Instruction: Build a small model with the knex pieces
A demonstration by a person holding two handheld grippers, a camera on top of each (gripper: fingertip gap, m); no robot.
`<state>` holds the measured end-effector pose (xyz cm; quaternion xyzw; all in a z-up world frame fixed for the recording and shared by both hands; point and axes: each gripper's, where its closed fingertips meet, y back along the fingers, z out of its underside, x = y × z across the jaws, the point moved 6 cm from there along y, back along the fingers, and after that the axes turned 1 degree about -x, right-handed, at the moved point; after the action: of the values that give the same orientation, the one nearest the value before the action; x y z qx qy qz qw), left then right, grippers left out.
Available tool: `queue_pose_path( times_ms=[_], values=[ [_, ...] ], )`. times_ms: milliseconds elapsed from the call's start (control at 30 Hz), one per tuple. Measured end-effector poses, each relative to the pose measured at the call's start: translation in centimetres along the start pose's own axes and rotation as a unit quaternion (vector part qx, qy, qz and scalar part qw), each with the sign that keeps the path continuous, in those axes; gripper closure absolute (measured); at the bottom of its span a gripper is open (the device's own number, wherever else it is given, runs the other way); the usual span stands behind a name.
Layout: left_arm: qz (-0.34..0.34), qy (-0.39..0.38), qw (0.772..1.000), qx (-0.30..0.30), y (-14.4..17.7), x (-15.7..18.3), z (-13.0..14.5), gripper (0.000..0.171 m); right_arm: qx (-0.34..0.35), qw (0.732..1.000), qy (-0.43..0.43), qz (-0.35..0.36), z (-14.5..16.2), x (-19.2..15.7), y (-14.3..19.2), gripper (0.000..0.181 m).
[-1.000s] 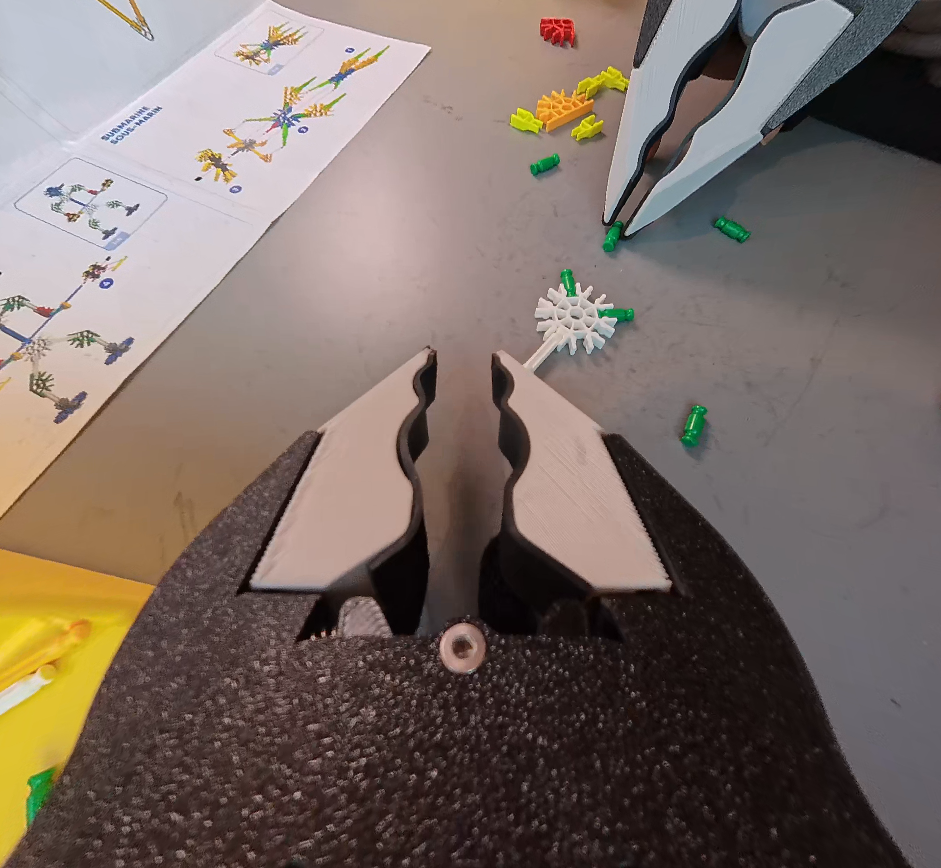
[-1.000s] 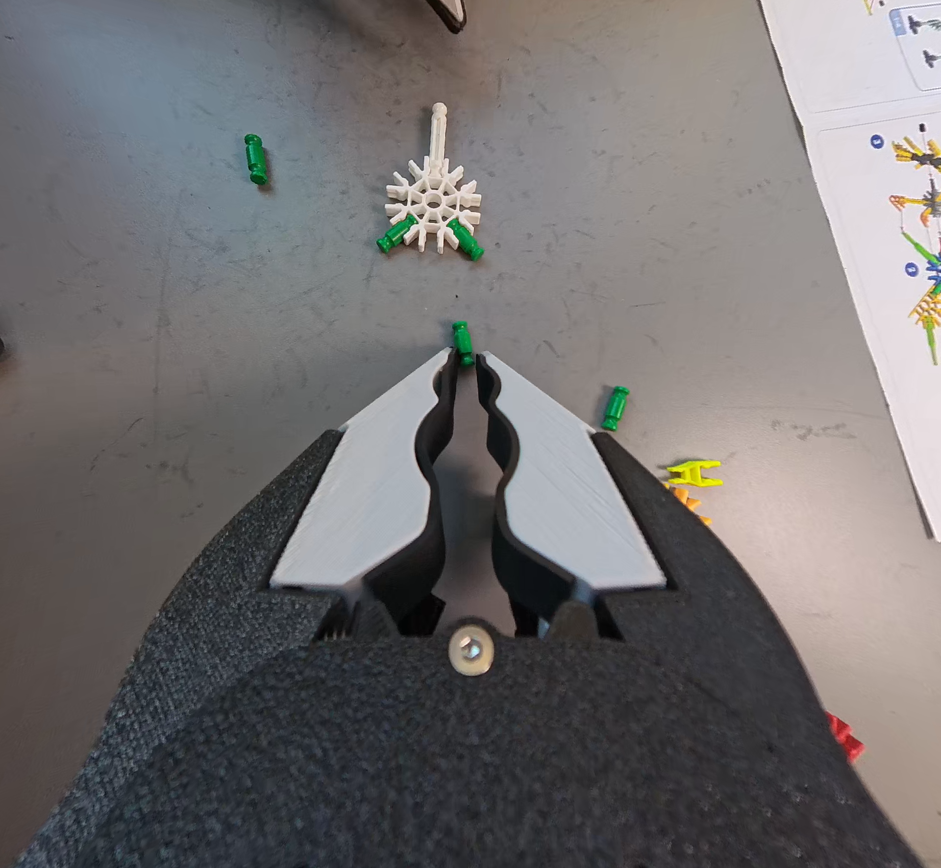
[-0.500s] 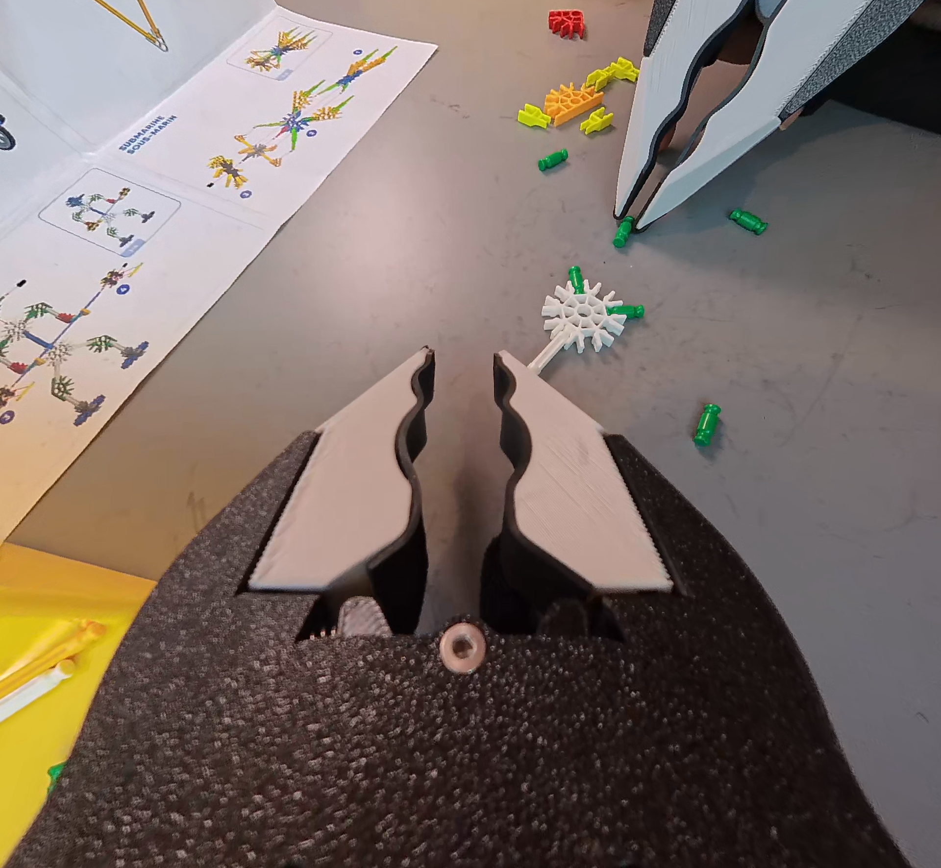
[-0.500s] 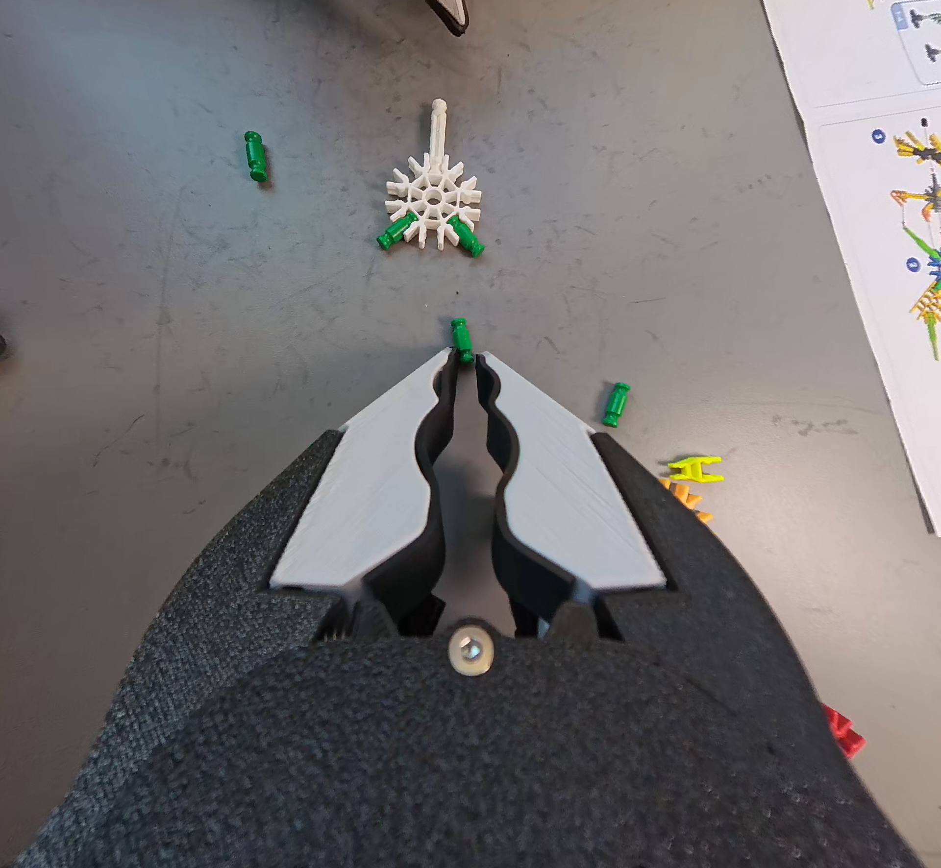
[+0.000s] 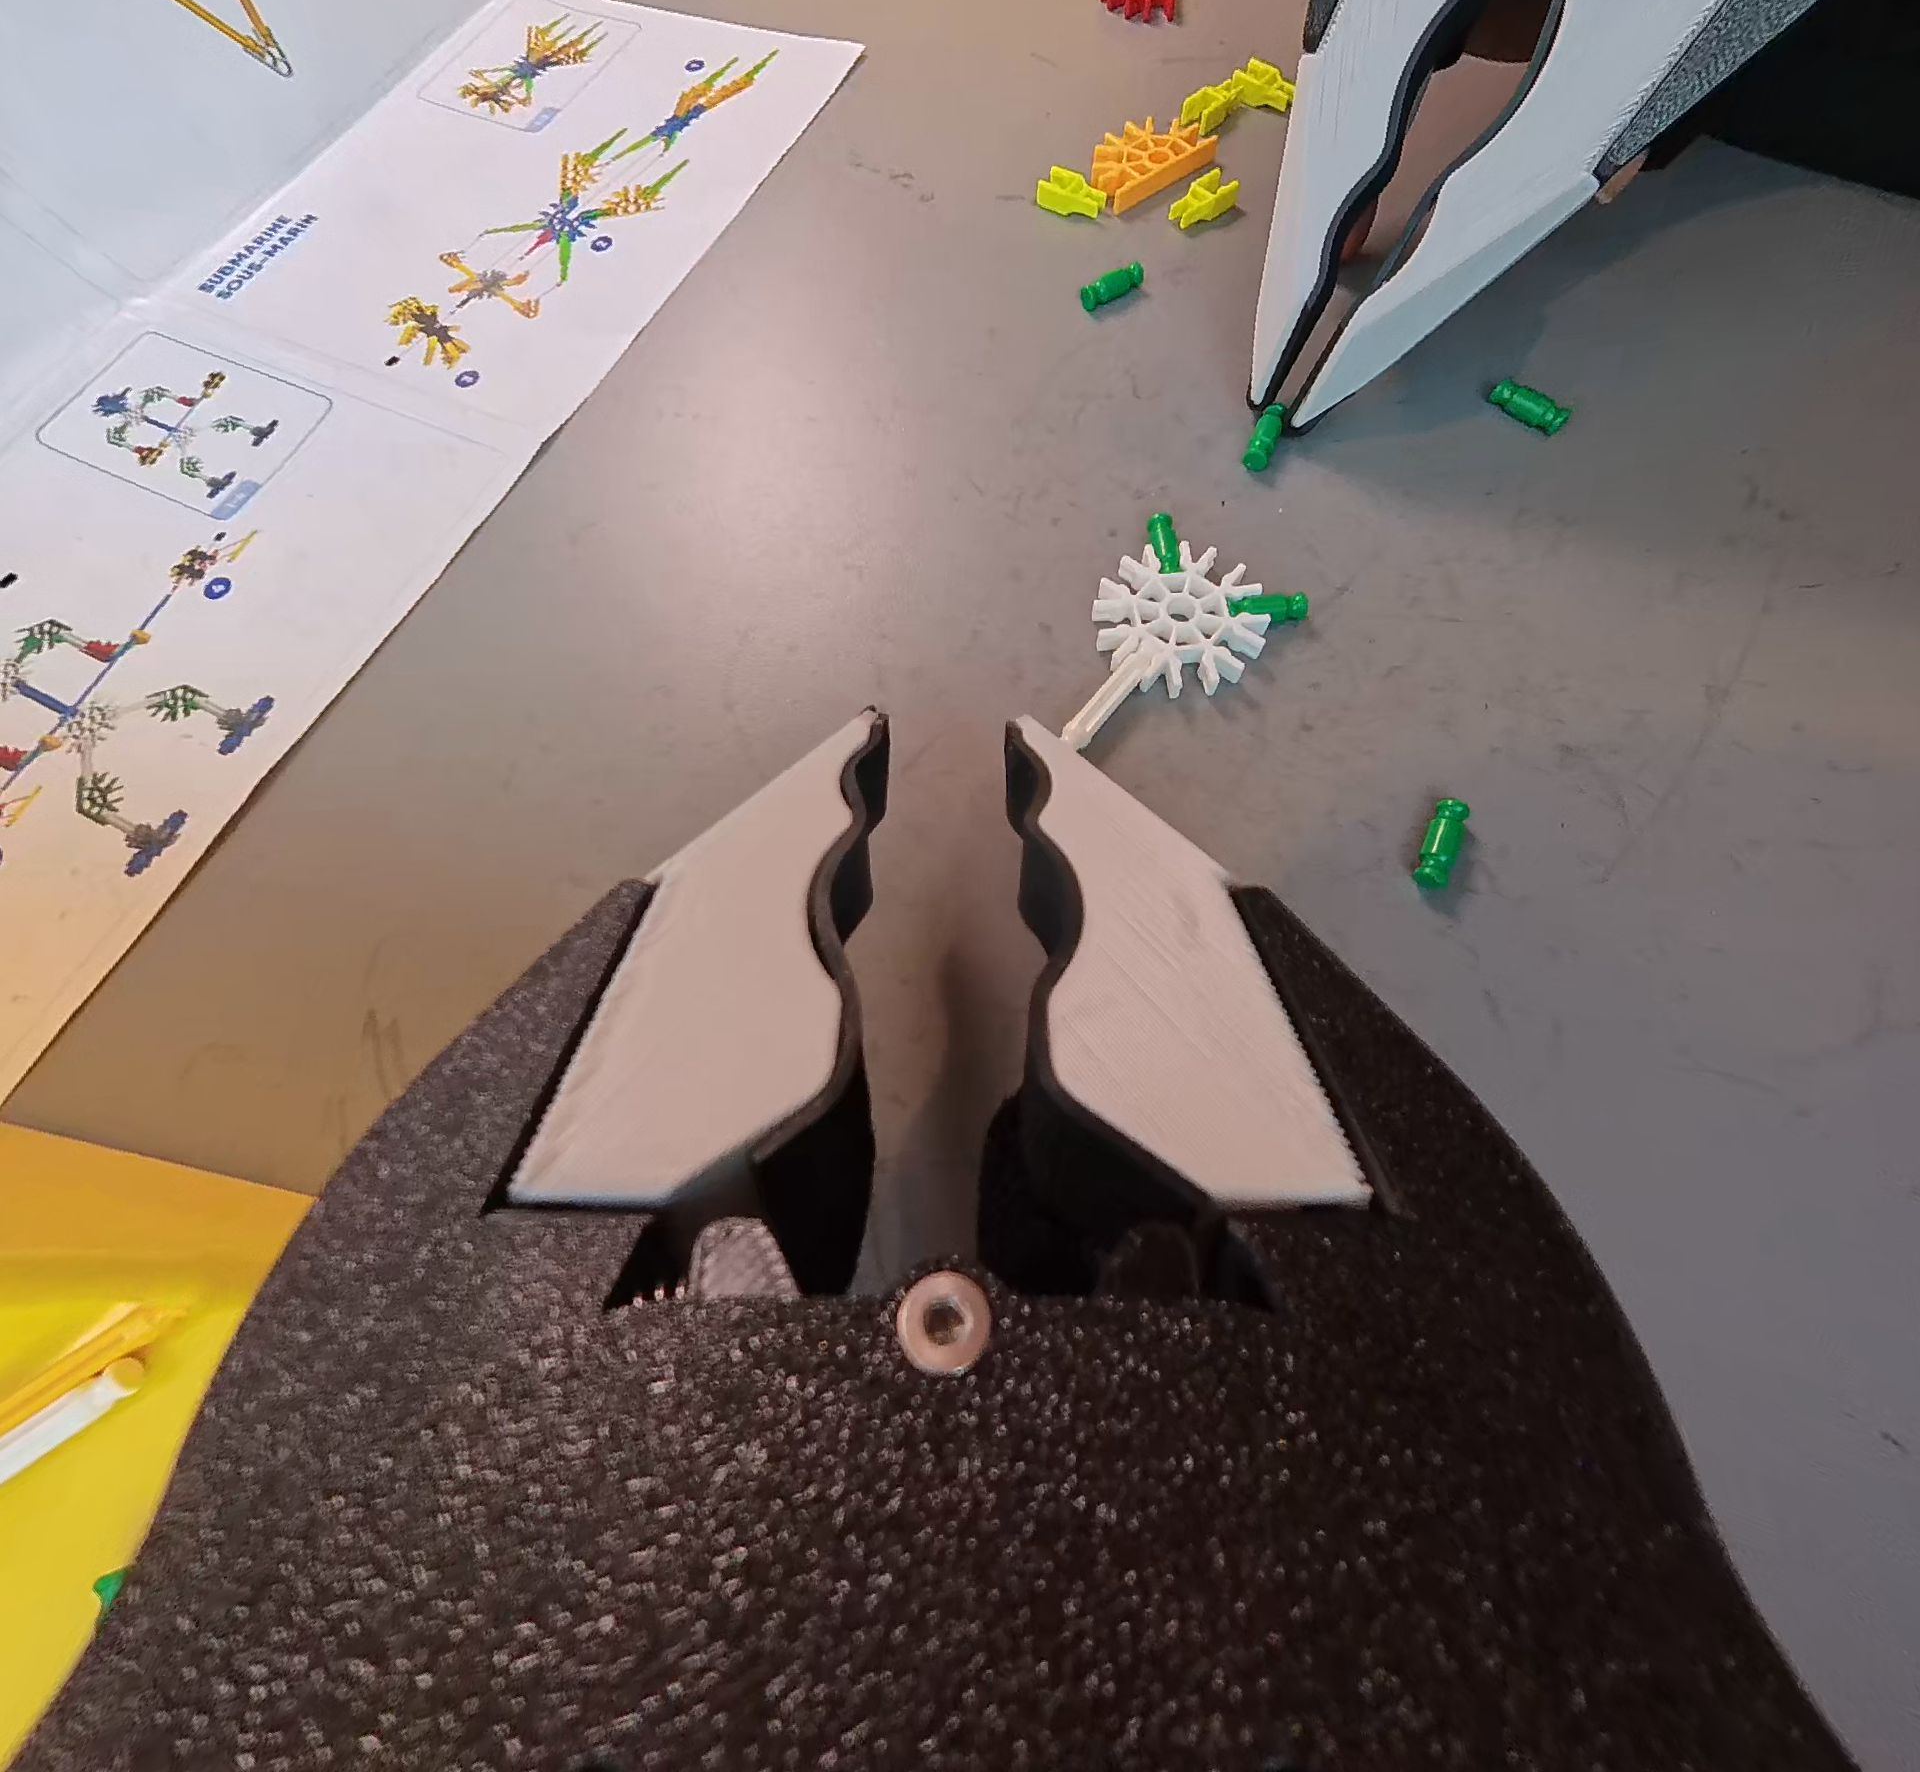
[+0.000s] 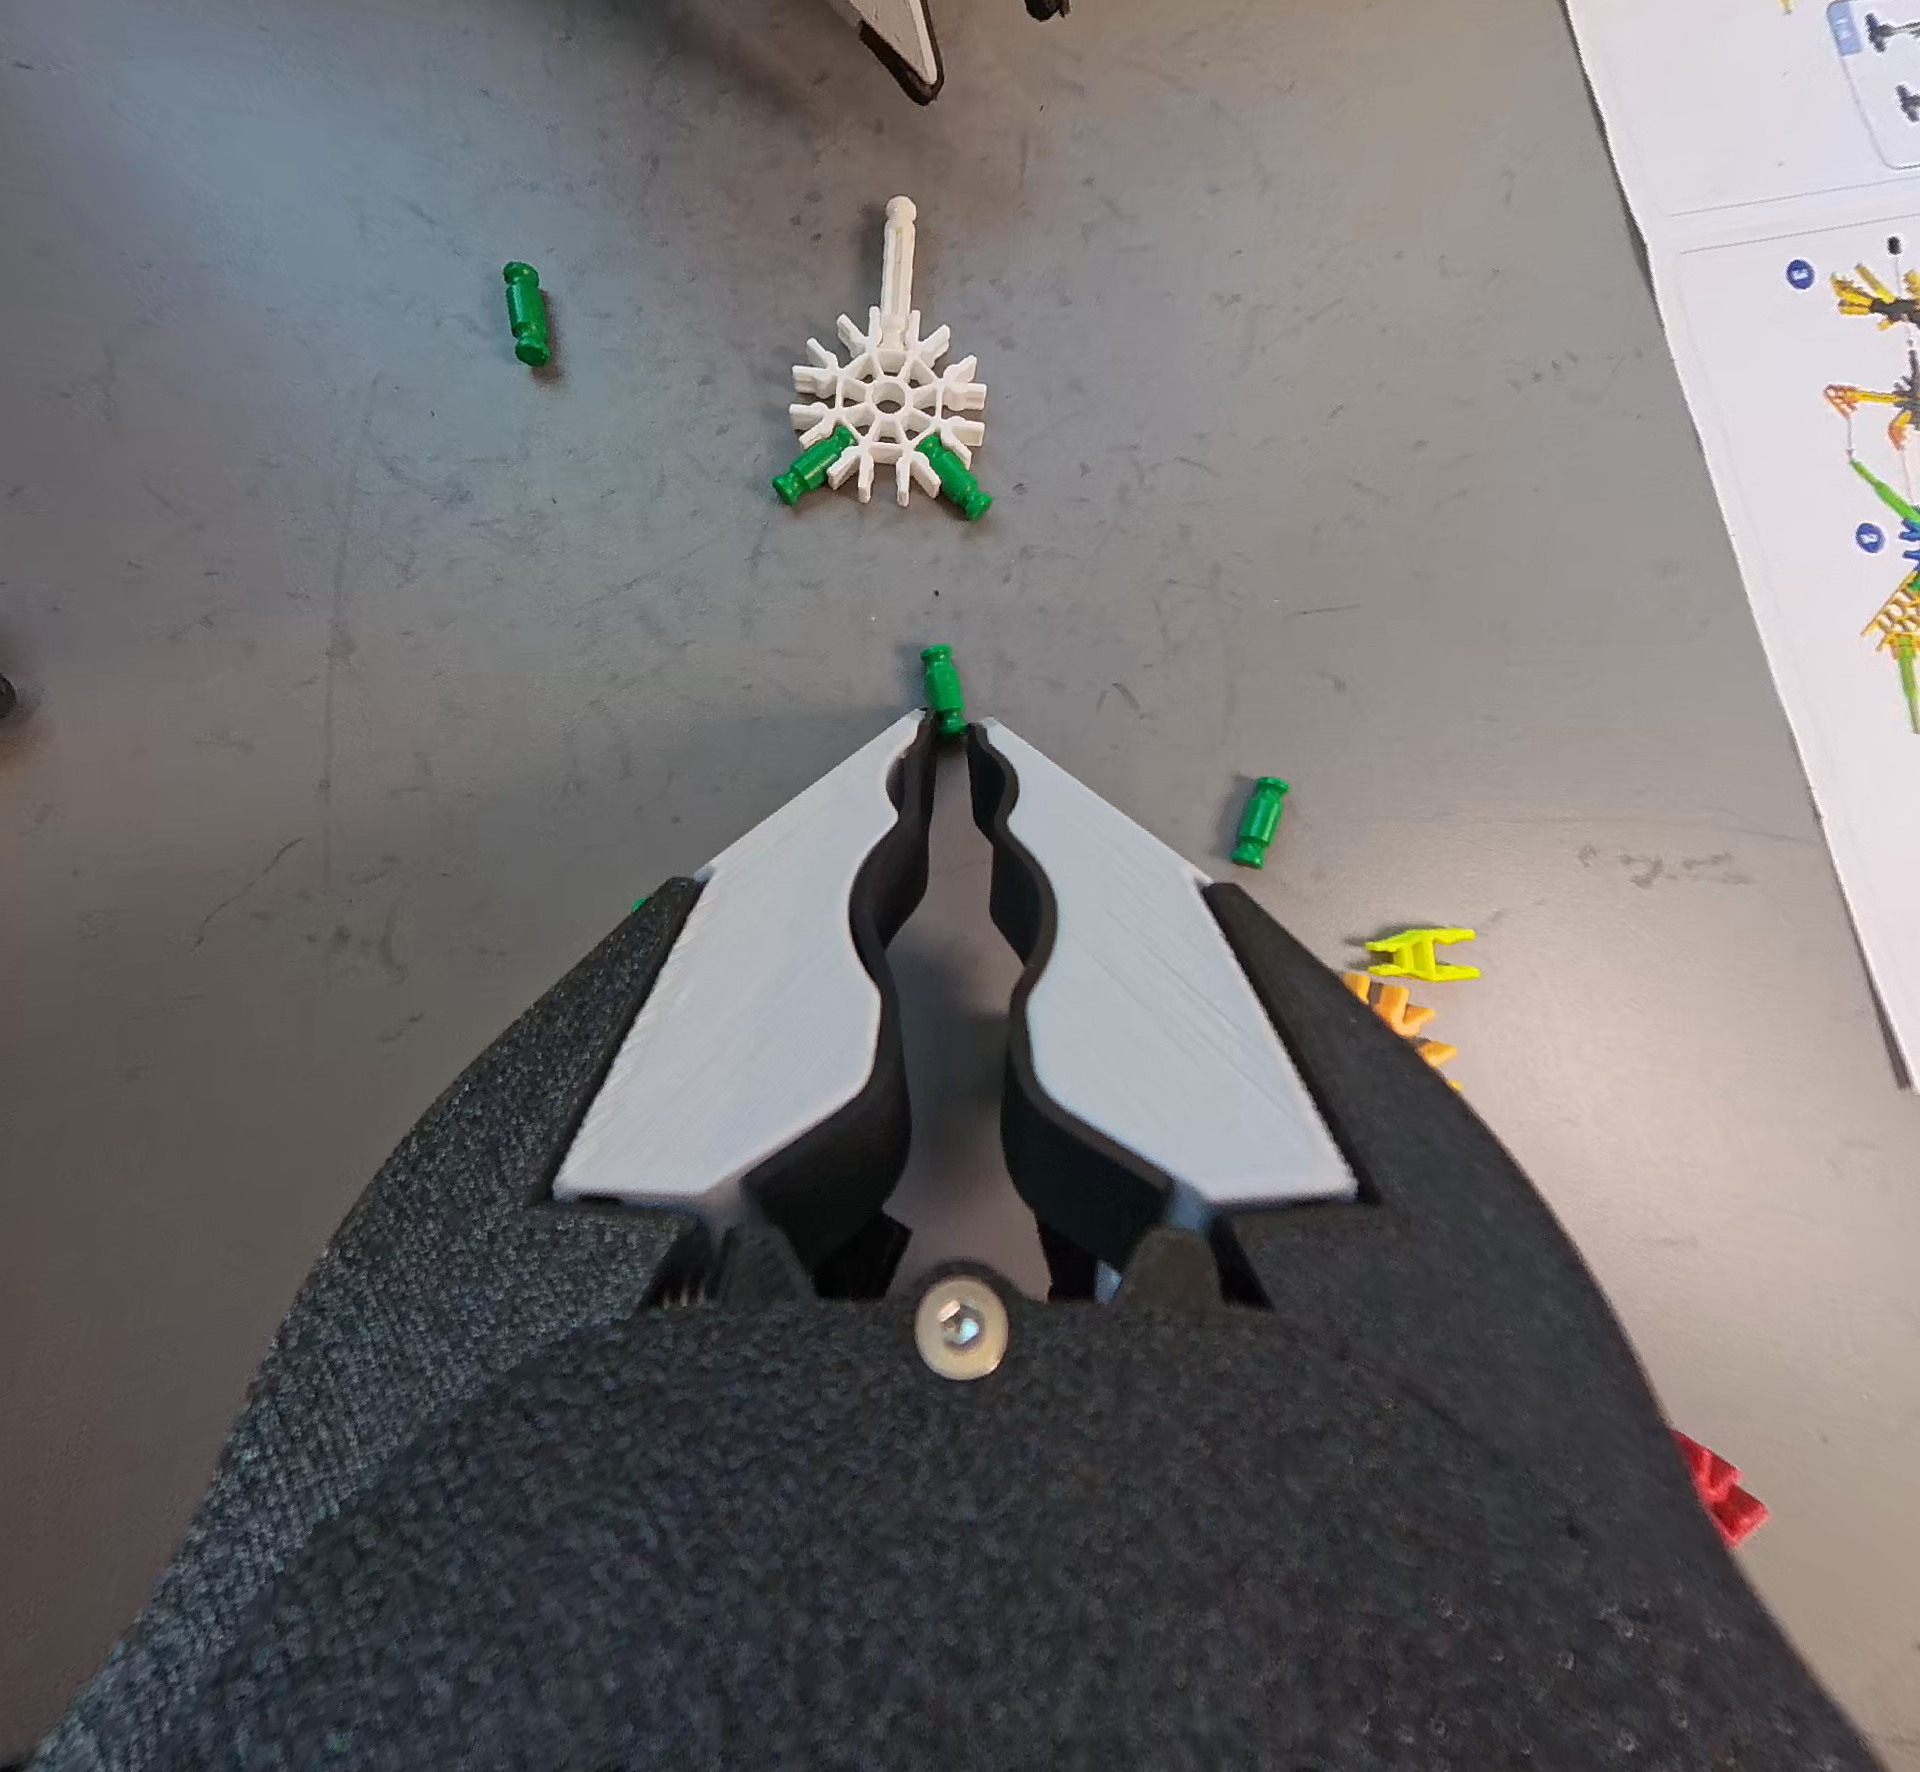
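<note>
Two grippers over grey table (image 5: 727,517): right gripper (image 6: 948,733) pinches green peg (image 6: 941,689) by end; left gripper (image 5: 943,733) spread, empty, tips near white snowflake connector (image 5: 1179,619).

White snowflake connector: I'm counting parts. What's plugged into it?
The white snowflake connector holds two green pegs and a white rod. Anything under it is hidden.

Tabletop (image 6: 312,683): grey, matt, scuffed. Green rod (image 6: 941,689): glossy plastic. White snowflake connector (image 6: 889,408): smooth plastic. Instruction sheet (image 5: 436,288): creased, printed paper.
</note>
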<state>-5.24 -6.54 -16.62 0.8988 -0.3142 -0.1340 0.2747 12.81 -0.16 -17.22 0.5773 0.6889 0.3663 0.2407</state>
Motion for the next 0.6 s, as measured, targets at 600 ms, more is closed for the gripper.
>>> queue_pose_path(
  times_ms=[600],
  values=[
    [0.109,0.055,0.99,0.074,0.4,2.6,-2.3,0.151,0.133,0.989,0.062,0.026,-2.7,-0.2,0.8,0.177]
  ],
)
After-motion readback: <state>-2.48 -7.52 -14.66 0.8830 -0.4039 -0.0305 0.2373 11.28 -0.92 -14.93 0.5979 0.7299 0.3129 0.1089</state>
